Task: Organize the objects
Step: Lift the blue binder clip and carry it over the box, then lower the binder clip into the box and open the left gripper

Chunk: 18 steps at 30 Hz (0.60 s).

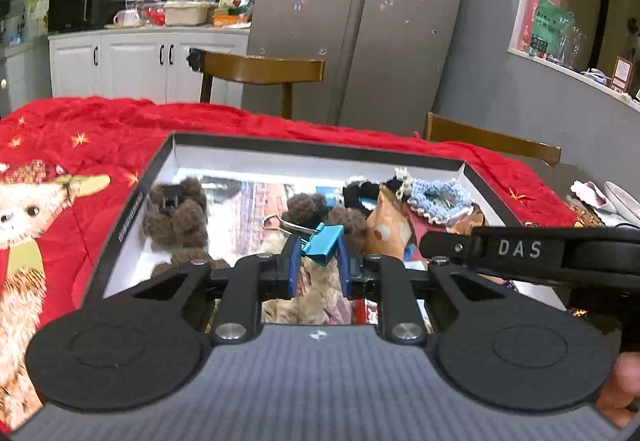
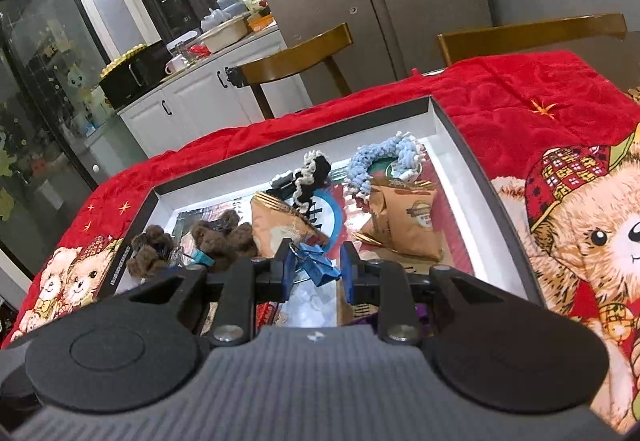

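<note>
A shallow black-rimmed box [image 1: 132, 201] [image 2: 476, 157] lies on a red blanket. It holds brown fuzzy hair claws [image 1: 176, 209] [image 2: 224, 237], crocheted scrunchies [image 1: 436, 197] [image 2: 380, 157] and brown snack packets [image 1: 388, 229] [image 2: 408, 217]. My left gripper [image 1: 318, 261] is shut on a light-blue binder clip [image 1: 324, 241] above the box. My right gripper [image 2: 316, 267] is shut on a dark-blue binder clip [image 2: 318, 267] over the box's near part. The right gripper's body [image 1: 520, 249] shows at the right of the left wrist view.
The red blanket with bear prints [image 1: 60, 169] [image 2: 560, 201] covers the table. Two wooden chairs [image 1: 260, 73] [image 2: 528, 33] stand behind it. A steel fridge [image 1: 360, 21] and white cabinets [image 1: 132, 61] are farther back. Dishes [image 1: 600, 197] lie at the table's right edge.
</note>
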Tool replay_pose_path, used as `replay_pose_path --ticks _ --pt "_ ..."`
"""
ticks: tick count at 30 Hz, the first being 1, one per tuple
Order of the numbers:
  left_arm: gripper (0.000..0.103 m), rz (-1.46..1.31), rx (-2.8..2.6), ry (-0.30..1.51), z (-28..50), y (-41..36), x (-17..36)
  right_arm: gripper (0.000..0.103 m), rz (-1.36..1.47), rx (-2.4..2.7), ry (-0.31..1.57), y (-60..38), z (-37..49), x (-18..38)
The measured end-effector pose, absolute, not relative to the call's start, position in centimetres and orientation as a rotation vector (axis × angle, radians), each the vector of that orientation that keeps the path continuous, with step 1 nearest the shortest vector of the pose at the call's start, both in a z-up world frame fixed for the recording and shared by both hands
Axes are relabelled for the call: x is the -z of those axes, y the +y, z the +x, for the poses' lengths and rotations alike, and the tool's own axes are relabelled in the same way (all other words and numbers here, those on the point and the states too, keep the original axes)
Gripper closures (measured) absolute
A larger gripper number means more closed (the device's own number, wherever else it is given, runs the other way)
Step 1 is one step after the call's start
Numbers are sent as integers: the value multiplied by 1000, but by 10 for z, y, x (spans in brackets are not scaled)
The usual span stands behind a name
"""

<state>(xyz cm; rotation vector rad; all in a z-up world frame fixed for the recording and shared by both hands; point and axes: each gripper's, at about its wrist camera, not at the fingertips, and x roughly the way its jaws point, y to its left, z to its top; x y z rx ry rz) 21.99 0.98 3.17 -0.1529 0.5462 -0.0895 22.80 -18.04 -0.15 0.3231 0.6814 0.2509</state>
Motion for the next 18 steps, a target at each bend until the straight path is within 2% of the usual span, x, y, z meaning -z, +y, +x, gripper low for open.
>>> replay_pose_path --ticks 18 --pt "80 -197 166 563 218 7 -26 74 296 -234 706 -177 235 10"
